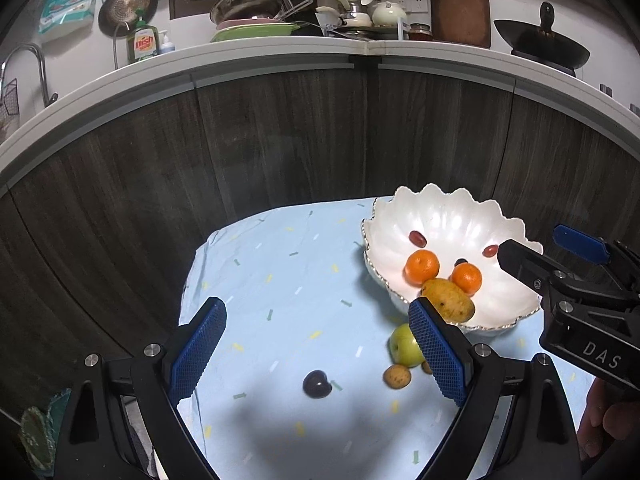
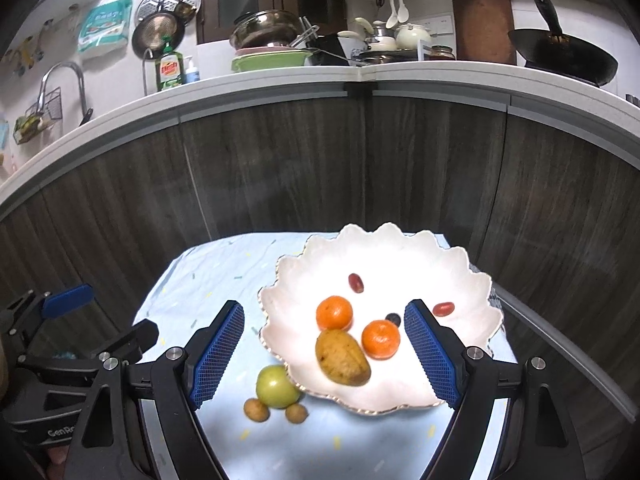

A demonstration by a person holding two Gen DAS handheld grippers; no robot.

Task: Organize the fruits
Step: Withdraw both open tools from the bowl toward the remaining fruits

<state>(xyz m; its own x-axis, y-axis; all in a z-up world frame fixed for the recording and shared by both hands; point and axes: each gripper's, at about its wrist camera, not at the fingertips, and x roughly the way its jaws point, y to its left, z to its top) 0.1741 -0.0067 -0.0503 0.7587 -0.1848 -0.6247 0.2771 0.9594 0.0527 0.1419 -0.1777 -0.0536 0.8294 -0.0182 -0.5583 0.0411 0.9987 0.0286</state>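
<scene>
fruits: four loose on the blue cloth of the surface — dark plum (image 1: pixel 317 384), green apple (image 1: pixel 402 345), two small brown fruits (image 1: pixel 397 376) (image 2: pixel 296 413)
bowl: white scalloped bowl (image 1: pixel 436 216) toward the far right corner of the cloth; already holds two oranges (image 1: pixel 422 266) (image 1: pixel 467 277), a mango (image 1: pixel 450 298), two red dates (image 1: pixel 417 238) (image 1: pixel 490 251) and one small dark fruit, too small to identify
left hand-held gripper: (image 1: pixel 316 354) jaws spread wide, nothing between them
right hand-held gripper: (image 2: pixel 326 356) jaws spread wide, nothing held; hovers at the bowl's near rim, mango and one orange framed between its pads
key relation: plum lies just ahead of and below the left hand-held gripper, nearly centred in the jaw gap, alone toward the near edge of the cloth
plum axis: roughly round, no clear long axis; any closing direction should work
nearer hand: left for the plum; plum is not visible in the right wrist view
apple cluster: just outside the bowl's near left rim; apple looks to touch the rim, and the two brown fruits sit just in front of the apple; between the two hand-held grippers, probably a shade nearer the right
judgement: task is partly done; likely next move is left straight down onto the plum
risk: round fruit may roll on the cloth if one pad lands first
</scene>
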